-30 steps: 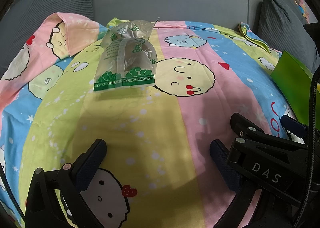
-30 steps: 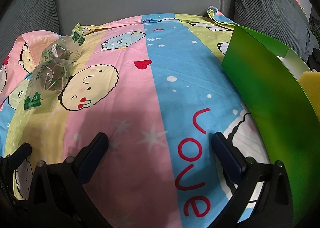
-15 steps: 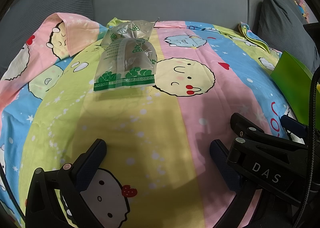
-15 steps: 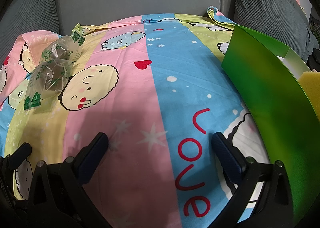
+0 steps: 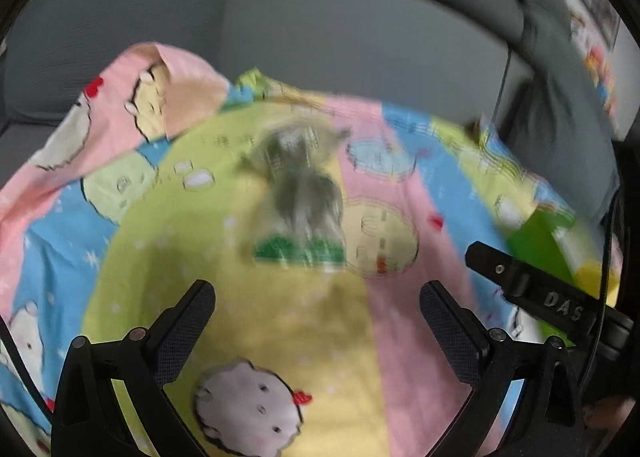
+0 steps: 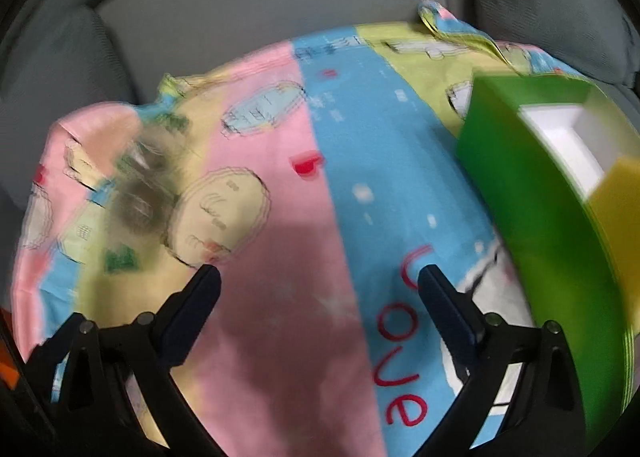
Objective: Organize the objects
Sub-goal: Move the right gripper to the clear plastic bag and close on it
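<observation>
Clear crinkled plastic bag with green print point(image 5: 298, 197) lies blurred on striped cartoon-print sheet point(image 5: 280, 317), ahead of left claw point(image 5: 316, 327). Left claw, right claw point(image 6: 318, 307) both spread apart, empty, above sheet.

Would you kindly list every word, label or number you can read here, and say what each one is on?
"DAS": on the black body of the right gripper, seen from the left wrist.
"Love": red letters on the cartoon sheet.
Plastic bag: green print, too blurred to read.
Green box: no text visible.
</observation>
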Demonstrator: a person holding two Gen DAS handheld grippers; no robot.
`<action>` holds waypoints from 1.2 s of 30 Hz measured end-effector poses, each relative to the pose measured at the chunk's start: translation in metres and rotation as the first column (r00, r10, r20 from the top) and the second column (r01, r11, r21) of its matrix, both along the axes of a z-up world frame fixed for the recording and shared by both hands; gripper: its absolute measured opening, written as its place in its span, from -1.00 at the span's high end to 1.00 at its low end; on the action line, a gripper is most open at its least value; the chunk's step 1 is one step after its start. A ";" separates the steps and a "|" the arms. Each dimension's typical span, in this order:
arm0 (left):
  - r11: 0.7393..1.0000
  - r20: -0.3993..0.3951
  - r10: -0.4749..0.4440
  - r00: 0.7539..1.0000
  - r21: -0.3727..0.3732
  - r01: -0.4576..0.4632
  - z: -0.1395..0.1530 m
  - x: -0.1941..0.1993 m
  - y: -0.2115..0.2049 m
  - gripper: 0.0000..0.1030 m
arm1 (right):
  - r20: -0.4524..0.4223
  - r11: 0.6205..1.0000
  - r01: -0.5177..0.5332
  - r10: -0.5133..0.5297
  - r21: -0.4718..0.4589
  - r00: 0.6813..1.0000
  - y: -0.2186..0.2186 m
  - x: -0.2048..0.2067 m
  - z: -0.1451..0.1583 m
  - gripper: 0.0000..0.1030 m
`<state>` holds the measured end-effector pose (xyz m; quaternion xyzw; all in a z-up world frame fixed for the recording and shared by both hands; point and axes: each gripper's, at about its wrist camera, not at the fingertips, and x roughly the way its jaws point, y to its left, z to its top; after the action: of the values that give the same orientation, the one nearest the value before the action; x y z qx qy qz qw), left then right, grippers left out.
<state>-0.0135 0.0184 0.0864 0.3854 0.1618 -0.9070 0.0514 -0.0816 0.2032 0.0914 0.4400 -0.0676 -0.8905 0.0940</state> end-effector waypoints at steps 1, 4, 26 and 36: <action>1.000 -0.008 0.003 1.000 0.020 -0.003 0.003 0.000 -0.009 -0.99 | -0.015 1.000 -0.018 0.018 -0.015 1.000 -0.003 -0.002 0.009 -0.93; 0.995 0.014 0.022 1.000 0.102 -0.024 0.001 -0.002 -0.039 -0.99 | -0.003 0.992 -0.089 0.089 -0.088 0.996 -0.019 -0.015 0.029 -0.93; 0.946 0.078 0.015 0.997 0.322 -0.040 -0.013 0.002 -0.082 -0.99 | 0.239 0.965 -0.244 0.260 -0.093 0.936 -0.134 -0.066 -0.032 -0.04; 0.955 0.101 -0.105 0.989 0.286 0.072 -0.020 -0.010 -0.037 -0.99 | 0.251 0.954 -0.174 0.236 -0.246 0.939 -0.052 -0.033 -0.021 0.08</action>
<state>-0.0233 -0.0188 0.0660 0.4472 0.2686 -0.8524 -0.0355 -0.1148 0.1511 0.0706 0.5519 -0.1319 -0.7922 0.2244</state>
